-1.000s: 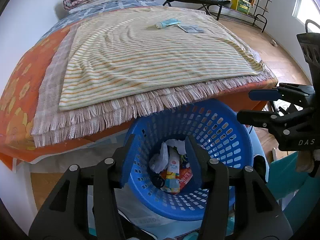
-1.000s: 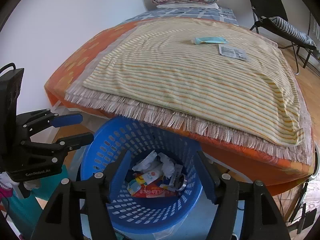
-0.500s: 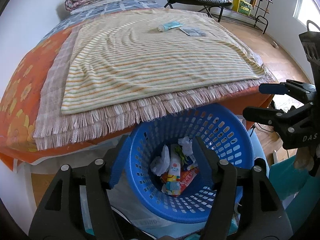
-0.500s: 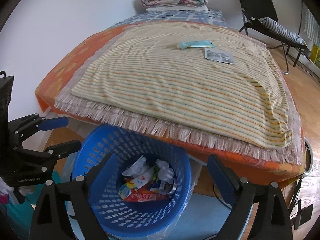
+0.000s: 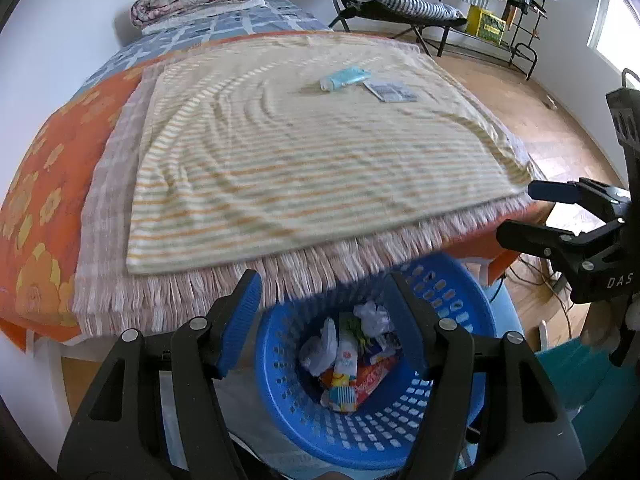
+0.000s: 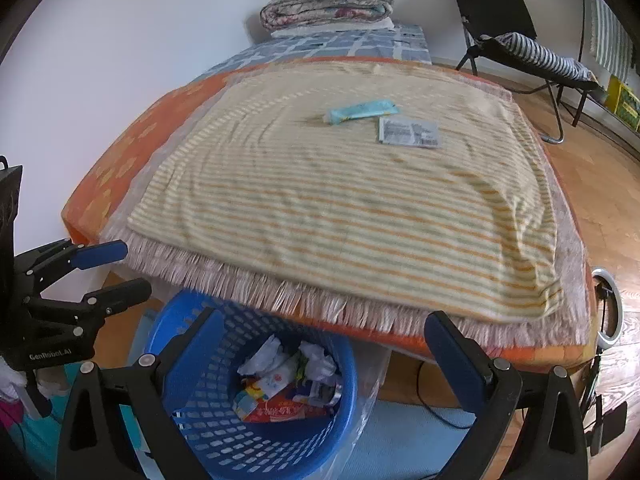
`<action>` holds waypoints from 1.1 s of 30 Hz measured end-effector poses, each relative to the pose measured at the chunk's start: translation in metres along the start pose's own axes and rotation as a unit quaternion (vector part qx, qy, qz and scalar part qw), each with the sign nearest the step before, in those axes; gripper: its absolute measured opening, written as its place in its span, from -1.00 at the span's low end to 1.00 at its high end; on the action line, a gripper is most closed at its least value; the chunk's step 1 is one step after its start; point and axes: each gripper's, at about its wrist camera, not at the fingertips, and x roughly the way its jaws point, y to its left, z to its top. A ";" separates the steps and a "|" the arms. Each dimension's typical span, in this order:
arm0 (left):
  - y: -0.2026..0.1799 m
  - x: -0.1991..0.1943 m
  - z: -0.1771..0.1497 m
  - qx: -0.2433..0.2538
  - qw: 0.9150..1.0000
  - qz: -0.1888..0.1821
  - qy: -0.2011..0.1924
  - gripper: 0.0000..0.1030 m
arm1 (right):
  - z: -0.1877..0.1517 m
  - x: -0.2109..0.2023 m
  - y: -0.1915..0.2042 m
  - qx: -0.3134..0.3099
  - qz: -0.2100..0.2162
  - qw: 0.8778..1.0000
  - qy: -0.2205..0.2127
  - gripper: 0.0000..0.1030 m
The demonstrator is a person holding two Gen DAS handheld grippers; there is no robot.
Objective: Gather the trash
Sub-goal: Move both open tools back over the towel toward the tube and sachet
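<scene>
Right gripper (image 6: pixel 324 344) with blue-padded black jaws opening, nothing between them, over a blue perforated plastic basket (image 6: pixel 208 432) of crumpled wrappers (image 6: pixel 288 380), light-blue tube (image 6: pixel 362 111) and grey printed sachet (image 6: pixel 409 131) just beside it on the striped fringed blanket (image 6: pixel 340 216), left gripper (image 6: pixel 120 270) at left edge, jaws apart

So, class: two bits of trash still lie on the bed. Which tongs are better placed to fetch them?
Right tongs: probably, since their jaws are opening, empty, and the blue tube and flat packet lie slightly nearer that side.
</scene>
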 end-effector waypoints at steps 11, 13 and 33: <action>-0.004 0.009 0.035 0.002 1.000 -0.002 -0.007 0.28 | 0.022 -0.006 -0.016 0.006 -0.011 1.000 -0.013 0.97; -0.005 0.010 0.046 0.005 1.000 -0.002 -0.010 0.28 | 0.028 -0.006 -0.020 0.000 -0.012 1.000 -0.014 0.94; -0.017 0.080 0.165 0.031 0.999 -0.024 -0.016 0.28 | 0.123 0.030 -0.110 0.027 0.016 0.999 -0.025 0.91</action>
